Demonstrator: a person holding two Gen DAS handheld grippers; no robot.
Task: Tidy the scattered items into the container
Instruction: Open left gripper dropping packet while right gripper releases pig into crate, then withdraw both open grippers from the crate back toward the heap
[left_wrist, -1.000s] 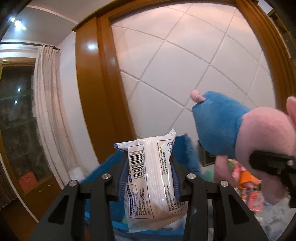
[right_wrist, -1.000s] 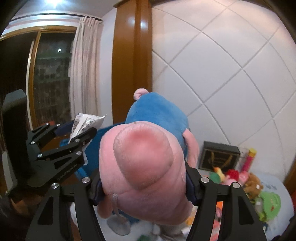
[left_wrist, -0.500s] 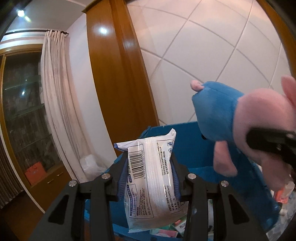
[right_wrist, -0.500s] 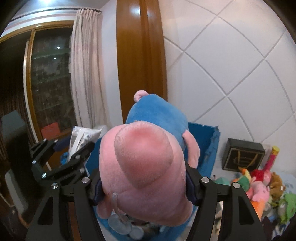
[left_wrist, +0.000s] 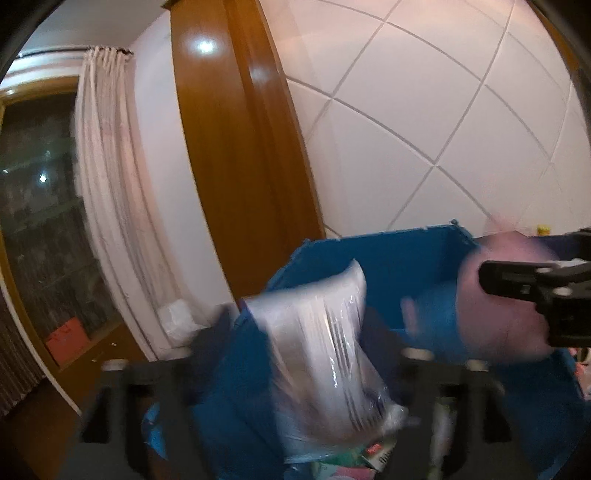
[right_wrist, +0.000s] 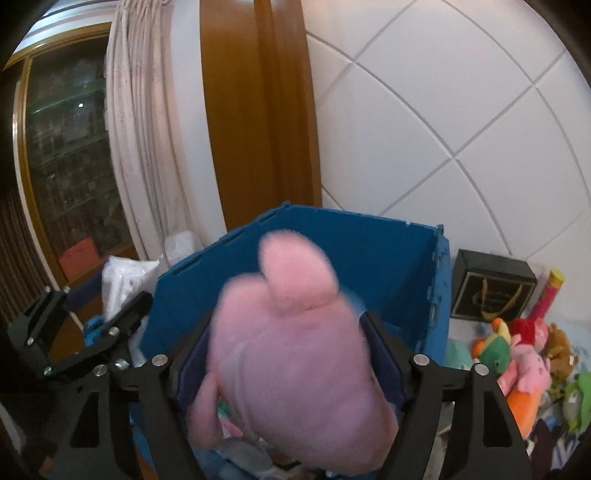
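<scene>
**roomwatcher:** Both tools are loaded right now. The left hand-held gripper (left_wrist: 295, 365) looks spread fairly wide, with a white plastic packet (left_wrist: 325, 354) standing between its fingers, long axis roughly upright and leaning a bit. It's all motion blur, so I can't say if the pads actually grip it or it's slipping out.

**binlurker:** And the pig?

**roomwatcher:** The right hand-held gripper (right_wrist: 291, 373) has the pink plush pig (right_wrist: 295, 347) between its fingers, blue body showing in the left view. Looks clamped at the sides, though it's blurry too.

**binlurker:** Where's the box relative to them?

**roomwatcher:** The blue container (right_wrist: 388, 254) sits straight ahead of and below both tools, open side up, stuff already lying in the bottom. Both items hang over its near edge, so my guess is the whole thing turns on dropping straight down. Neither hand is clearly closer. More plush toys (right_wrist: 524, 350) lie on the right by a black box (right_wrist: 491, 284).

**binlurker:** Any label readable?

**roomwatcher:** Nope, the packet's print is just smeared lines.
</scene>
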